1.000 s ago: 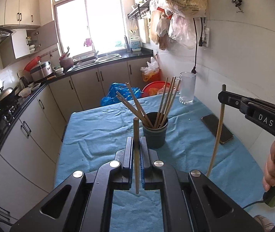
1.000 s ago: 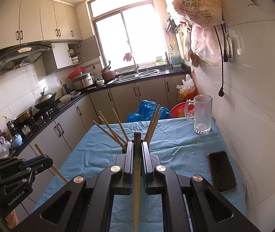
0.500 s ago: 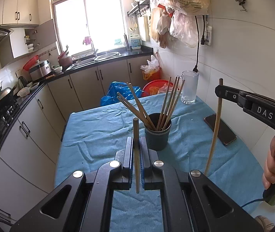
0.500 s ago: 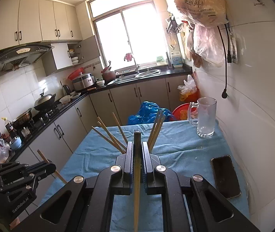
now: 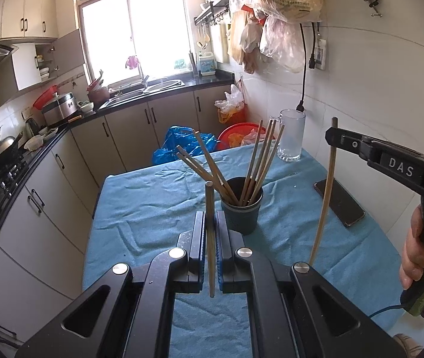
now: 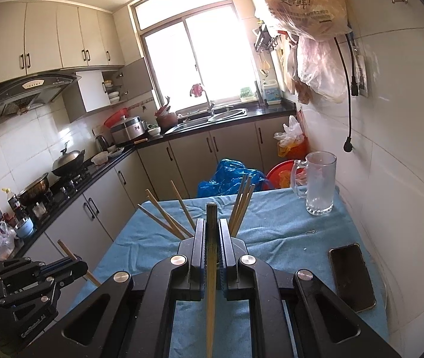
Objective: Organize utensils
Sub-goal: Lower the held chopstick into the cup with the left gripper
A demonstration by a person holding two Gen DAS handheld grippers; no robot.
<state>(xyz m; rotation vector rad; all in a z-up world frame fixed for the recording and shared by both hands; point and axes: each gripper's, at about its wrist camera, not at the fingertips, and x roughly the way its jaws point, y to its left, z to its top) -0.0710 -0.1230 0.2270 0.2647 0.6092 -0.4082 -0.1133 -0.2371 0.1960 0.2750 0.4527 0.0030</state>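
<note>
A dark cup (image 5: 242, 208) holding several wooden chopsticks stands mid-table on the blue cloth (image 5: 152, 208). My left gripper (image 5: 210, 220) is shut on one chopstick (image 5: 210, 208), held upright just left of and in front of the cup. My right gripper (image 6: 211, 226) is shut on another chopstick (image 6: 211, 268); it shows in the left wrist view (image 5: 336, 140) to the right of the cup, with the chopstick (image 5: 325, 191) hanging down. In the right wrist view the cup is hidden behind the jaws; only its chopsticks (image 6: 242, 205) show.
A glass mug (image 5: 291, 137) stands at the table's far right corner. A black phone (image 5: 339, 201) lies by the right edge near the tiled wall. Kitchen cabinets and a stove run along the left. Bags hang on the wall above.
Both grippers have risen slightly and drawn a little closer to the cup, each still holding its chopstick. Nothing on the table has moved.
</note>
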